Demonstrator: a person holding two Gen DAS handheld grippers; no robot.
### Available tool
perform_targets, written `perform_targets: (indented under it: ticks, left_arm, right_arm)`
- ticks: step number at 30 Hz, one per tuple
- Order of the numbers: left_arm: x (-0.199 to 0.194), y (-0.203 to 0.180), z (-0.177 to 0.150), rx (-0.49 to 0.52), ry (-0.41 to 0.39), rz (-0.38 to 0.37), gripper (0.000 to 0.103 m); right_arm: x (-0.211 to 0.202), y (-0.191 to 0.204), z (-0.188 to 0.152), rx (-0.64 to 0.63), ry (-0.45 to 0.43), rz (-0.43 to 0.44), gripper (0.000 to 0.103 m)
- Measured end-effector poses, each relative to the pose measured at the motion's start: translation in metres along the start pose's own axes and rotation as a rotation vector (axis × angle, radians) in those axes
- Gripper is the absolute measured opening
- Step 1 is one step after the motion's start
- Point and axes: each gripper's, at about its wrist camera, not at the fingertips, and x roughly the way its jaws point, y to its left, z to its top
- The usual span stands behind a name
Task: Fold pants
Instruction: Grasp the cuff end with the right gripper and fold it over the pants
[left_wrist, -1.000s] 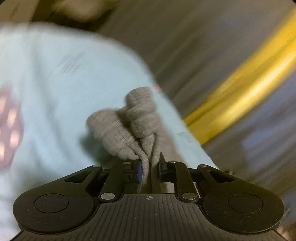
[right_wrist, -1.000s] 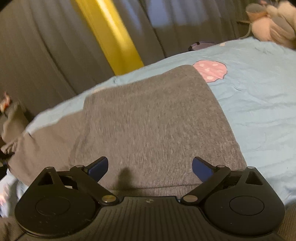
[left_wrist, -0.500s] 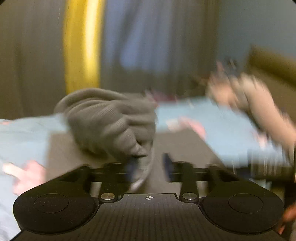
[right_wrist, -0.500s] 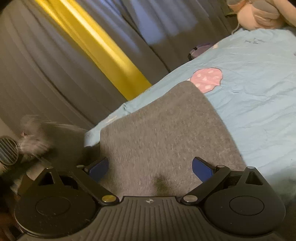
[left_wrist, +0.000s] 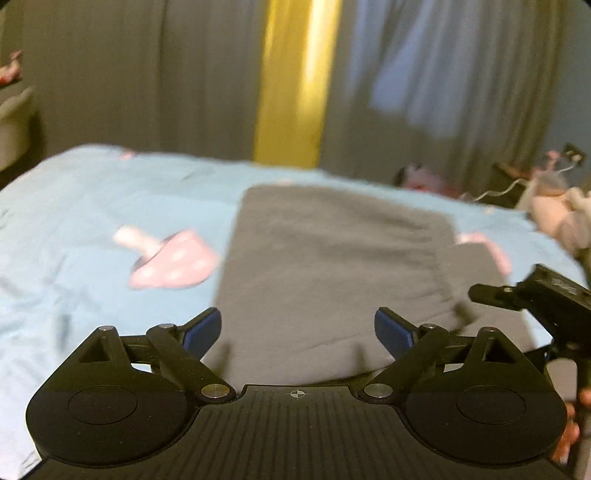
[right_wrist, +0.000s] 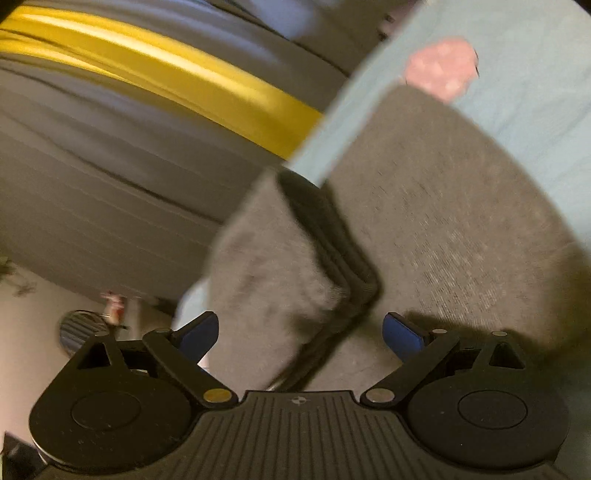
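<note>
Grey curtains hang behind a blue bedsheet (left_wrist: 92, 206) where the folded grey pants (left_wrist: 332, 266) lie flat at twelve o'clock; the left gripper (left_wrist: 297, 328) and right gripper (right_wrist: 300, 332) both gape wide, empty; soft, limp knit, seemingly best pinched at a layered edge.

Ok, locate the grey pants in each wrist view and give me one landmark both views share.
Left wrist: the grey pants lie flat on the blue bedsheet, centre frame, beyond the open left gripper.
Right wrist: the pants fill centre and right, a folded edge rising between the open right gripper fingers.
Shared landmark: the yellow curtain stripe.
</note>
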Motion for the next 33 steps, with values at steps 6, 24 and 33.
perform_targets:
  ticks: [6, 24, 33]
  left_arm:
    - [0.014, 0.021, -0.006, -0.062, 0.106, -0.006, 0.092]
    - [0.038, 0.012, -0.023, -0.038, 0.298, -0.031, 0.088]
    - [0.042, 0.011, -0.026, -0.09, 0.349, 0.072, 0.075]
  right_arm:
    - [0.027, 0.021, -0.001, 0.009, -0.018, -0.06, 0.054]
    - [0.005, 0.053, -0.005, 0.011, -0.059, 0.117, 0.026]
    - [-0.023, 0.072, -0.007, -0.071, -0.065, 0.063, 0.032]
